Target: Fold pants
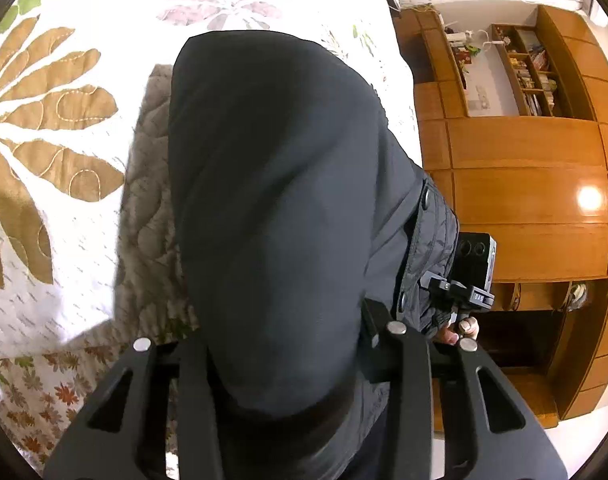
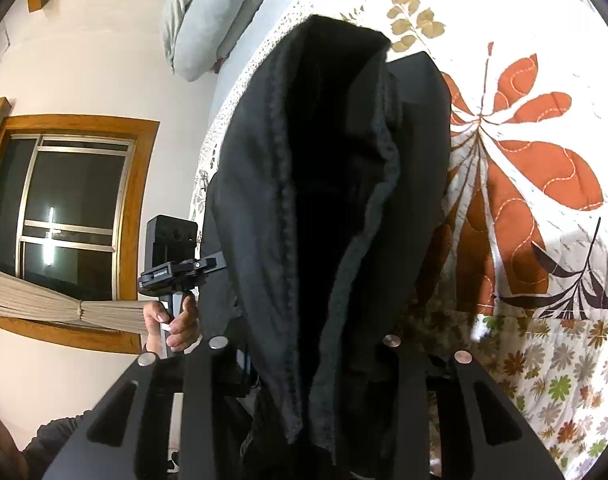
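Observation:
Dark grey pants [image 1: 272,200] hang down over the bed, bunched between the fingers of my left gripper [image 1: 288,392], which is shut on them. The same pants [image 2: 327,208] fill the right wrist view, folded with the inner side showing, and my right gripper [image 2: 311,408] is shut on their upper edge. Both grippers hold the pants lifted above the quilt. The fingertips are hidden under the cloth. The other hand-held gripper shows at the side in each view, in the left wrist view [image 1: 463,292] and in the right wrist view [image 2: 176,268].
A white floral quilt [image 1: 56,128] covers the bed below, also in the right wrist view [image 2: 535,168]. A wooden wardrobe and shelves [image 1: 519,168] stand to the right. A grey pillow [image 2: 208,12], a window [image 2: 72,208] and curtain lie left.

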Motion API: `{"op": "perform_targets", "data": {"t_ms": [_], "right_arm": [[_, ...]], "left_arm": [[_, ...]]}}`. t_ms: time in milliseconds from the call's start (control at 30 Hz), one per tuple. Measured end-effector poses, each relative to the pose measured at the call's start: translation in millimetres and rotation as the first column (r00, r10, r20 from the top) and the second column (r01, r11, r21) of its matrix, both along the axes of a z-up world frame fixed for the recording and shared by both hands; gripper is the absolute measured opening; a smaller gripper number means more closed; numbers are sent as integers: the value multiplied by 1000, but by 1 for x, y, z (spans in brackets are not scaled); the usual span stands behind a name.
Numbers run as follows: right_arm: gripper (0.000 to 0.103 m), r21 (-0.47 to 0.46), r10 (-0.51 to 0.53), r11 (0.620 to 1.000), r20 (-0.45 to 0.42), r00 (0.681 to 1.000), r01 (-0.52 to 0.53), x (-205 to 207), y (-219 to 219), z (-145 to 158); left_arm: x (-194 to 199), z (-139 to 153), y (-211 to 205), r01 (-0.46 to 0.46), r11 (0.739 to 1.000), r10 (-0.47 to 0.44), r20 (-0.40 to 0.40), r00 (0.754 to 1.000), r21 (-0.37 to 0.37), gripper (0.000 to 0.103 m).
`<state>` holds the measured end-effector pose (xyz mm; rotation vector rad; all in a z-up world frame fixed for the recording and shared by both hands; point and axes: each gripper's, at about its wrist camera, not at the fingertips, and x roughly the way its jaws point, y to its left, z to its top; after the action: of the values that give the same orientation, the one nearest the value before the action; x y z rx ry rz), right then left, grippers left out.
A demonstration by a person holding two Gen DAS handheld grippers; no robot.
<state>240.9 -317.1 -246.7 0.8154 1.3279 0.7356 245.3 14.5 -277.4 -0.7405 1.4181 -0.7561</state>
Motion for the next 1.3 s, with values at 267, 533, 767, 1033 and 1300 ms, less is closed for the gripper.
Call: {"op": "perform_targets", "data": {"t_ms": [267, 533, 767, 1033, 1300], "right_arm": [[36, -14, 29, 999, 21, 999, -29, 11, 8, 12], [36, -18, 72, 997, 58, 996, -71, 53, 27, 29], [35, -28, 122, 992, 83, 989, -120, 123, 66, 40], [35, -40, 150, 988, 79, 986, -147, 217, 102, 28], [35, -53, 178, 983, 44, 983, -175, 287, 147, -13]], "left_arm": [[4, 13, 14, -6, 1000, 6, 28, 1000, 3, 37], [22, 38, 45, -46, 999, 45, 75, 996, 11, 37], [66, 52, 89, -109, 993, 104, 102, 989, 35, 37], [143, 50, 136, -165, 983, 157, 99, 983, 81, 37], [208, 15, 181, -206, 972, 202, 49, 978, 111, 38]]}}
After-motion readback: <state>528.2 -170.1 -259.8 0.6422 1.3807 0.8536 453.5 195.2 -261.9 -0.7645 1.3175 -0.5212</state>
